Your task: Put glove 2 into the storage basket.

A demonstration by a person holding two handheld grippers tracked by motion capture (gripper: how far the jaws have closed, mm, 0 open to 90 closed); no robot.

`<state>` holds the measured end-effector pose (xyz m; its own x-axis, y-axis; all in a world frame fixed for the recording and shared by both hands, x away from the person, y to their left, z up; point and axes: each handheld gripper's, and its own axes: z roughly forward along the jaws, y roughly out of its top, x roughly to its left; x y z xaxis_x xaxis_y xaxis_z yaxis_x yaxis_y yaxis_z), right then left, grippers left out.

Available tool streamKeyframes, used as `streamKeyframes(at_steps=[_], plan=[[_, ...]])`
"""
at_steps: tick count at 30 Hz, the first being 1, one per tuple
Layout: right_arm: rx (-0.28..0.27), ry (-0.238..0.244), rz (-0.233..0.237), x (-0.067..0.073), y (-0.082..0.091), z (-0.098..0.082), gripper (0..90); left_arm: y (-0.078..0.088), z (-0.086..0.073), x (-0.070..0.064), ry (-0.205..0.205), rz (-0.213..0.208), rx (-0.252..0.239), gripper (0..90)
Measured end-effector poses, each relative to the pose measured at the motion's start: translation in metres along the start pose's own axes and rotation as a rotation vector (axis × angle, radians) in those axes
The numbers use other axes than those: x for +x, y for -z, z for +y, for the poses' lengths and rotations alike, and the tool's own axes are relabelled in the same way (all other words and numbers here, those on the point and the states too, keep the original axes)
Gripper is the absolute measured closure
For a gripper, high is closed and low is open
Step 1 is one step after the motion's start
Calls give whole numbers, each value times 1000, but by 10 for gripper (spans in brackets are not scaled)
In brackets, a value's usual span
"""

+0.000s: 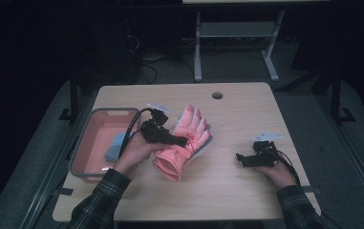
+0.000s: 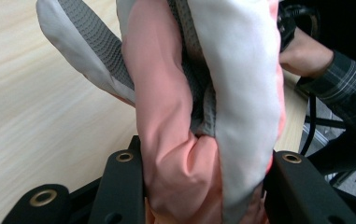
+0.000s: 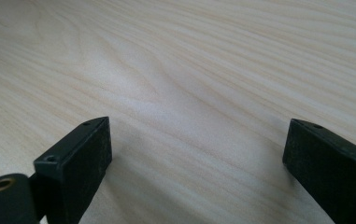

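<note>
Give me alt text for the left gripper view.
The left hand-held gripper clamps a bunched pink, white and grey glove between its black jaws, above a pale wood table. A plaid sleeve shows at right.

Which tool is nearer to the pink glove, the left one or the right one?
Left. The left tool is clamped on the pink glove. The right tool sits open on the table, apart from the glove.

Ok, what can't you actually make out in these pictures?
- High view: part of the blue thing in the bin, behind the left hand.
- Left gripper view: the glove runs off the top edge.
- High view: dim, so the right gripper is an unclear shape.
</note>
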<state>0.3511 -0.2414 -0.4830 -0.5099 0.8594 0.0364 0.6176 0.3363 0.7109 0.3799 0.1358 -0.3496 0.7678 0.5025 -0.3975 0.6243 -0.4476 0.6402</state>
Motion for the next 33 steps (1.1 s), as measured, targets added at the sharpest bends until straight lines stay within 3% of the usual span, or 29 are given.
streamKeyframes(at_steps=[12, 21, 33], plan=[[-1, 0, 0, 0, 0, 0, 74, 54, -2, 17, 44, 72, -55, 601], [-3, 5, -1, 0, 0, 0, 74, 93, -17, 37, 102, 123, -100, 601], [-4, 6, -2, 0, 0, 0, 74, 132, -41, 61, 183, 196, -143, 601]])
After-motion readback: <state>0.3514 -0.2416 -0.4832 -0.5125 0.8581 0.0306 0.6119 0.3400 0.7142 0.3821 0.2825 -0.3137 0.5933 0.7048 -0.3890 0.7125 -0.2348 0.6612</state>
